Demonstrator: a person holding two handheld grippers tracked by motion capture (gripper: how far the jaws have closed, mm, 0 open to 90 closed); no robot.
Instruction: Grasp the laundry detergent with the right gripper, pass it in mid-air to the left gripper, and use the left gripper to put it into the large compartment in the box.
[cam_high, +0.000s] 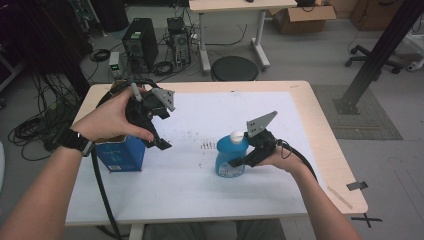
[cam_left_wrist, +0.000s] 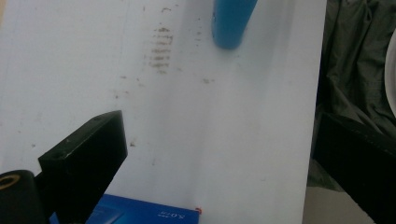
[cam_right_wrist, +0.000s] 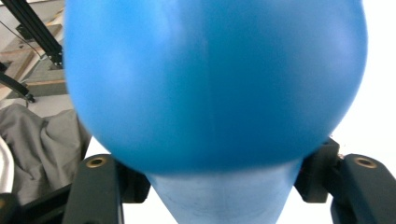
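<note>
a blue bottle (cam_high: 230, 156) is pinched at its neck by the right hand-held gripper (cam_high: 250, 152) on the worktop (cam_high: 200, 190). the left hand-held gripper (cam_high: 159, 134) is held spread above a blue box (cam_high: 122, 154).

The table (cam_high: 320, 130) has a pale wood rim under a white sheet (cam_high: 200, 170), and that sheet carries small brown smudges in short rows just left of the bottle (cam_high: 231, 156). The bottle is bright blue with a white cap and a pale label low on its front. Farther left of it stands a dark blue box (cam_high: 121, 153) with white print, too blurred to read. Both the left gripper (cam_high: 159, 131) and right gripper (cam_high: 250, 152) are black, each topped by a grey plate.
</note>
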